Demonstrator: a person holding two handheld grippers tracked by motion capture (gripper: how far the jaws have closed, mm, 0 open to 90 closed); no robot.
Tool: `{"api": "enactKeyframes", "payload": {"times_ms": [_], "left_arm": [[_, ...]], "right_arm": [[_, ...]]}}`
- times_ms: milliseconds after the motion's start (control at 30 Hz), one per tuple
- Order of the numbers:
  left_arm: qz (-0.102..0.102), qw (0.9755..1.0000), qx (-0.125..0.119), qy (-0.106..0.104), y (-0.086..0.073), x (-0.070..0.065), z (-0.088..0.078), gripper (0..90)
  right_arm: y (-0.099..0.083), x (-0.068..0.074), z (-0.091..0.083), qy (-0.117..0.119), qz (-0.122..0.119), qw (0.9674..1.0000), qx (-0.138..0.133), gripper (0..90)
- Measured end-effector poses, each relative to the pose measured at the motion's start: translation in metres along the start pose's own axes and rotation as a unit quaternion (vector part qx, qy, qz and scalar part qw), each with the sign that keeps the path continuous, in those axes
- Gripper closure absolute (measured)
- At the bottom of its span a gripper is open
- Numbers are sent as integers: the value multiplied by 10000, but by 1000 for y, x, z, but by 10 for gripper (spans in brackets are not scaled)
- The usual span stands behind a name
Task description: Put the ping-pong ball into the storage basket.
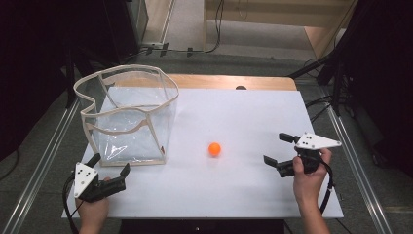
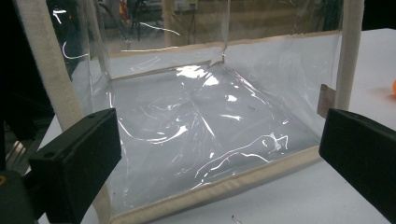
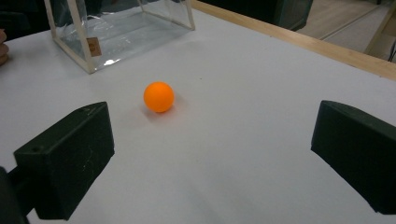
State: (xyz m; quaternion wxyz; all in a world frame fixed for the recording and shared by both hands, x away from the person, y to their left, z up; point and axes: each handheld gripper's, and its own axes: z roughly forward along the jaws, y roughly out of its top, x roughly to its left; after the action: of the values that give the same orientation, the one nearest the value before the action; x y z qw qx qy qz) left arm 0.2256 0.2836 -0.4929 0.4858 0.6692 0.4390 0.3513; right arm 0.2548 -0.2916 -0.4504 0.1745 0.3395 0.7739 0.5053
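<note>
An orange ball (image 1: pixel 214 149) lies on the white table (image 1: pixel 234 117), right of a clear plastic bag with cream trim (image 1: pixel 127 117) that stands open at the table's left. My right gripper (image 1: pixel 276 149) is open, a short way right of the ball, jaws pointing at it. In the right gripper view the ball (image 3: pixel 159 97) sits ahead between the jaws, with the bag (image 3: pixel 116 28) beyond. My left gripper (image 1: pixel 109 165) is open, just in front of the bag's near bottom edge. In the left gripper view the bag (image 2: pixel 205 121) stands close ahead, and the ball's edge (image 2: pixel 394 87) peeks in at the right.
A wooden strip (image 1: pixel 229 82) runs along the table's far edge. Metal rails (image 1: pixel 44 161) flank the table on both sides. Cables and dark stands (image 1: pixel 341 83) lie off the far right corner.
</note>
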Motion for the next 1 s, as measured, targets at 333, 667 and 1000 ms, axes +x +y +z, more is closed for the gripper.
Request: {"api": "enactKeyframes", "payload": {"times_ms": [333,667,1000], "left_arm": [[13,10000,3,-10,0,0,0,0],[-8,10000,10,8,0,0,1,0],[4,10000,21,25,0,-1,1,0]], "right_arm": [[19,4,22,183,-197,9991,318,0],[42,10,42,392,-352,9976,458,0],[55,13,60,513,-448,9957,633,0]]}}
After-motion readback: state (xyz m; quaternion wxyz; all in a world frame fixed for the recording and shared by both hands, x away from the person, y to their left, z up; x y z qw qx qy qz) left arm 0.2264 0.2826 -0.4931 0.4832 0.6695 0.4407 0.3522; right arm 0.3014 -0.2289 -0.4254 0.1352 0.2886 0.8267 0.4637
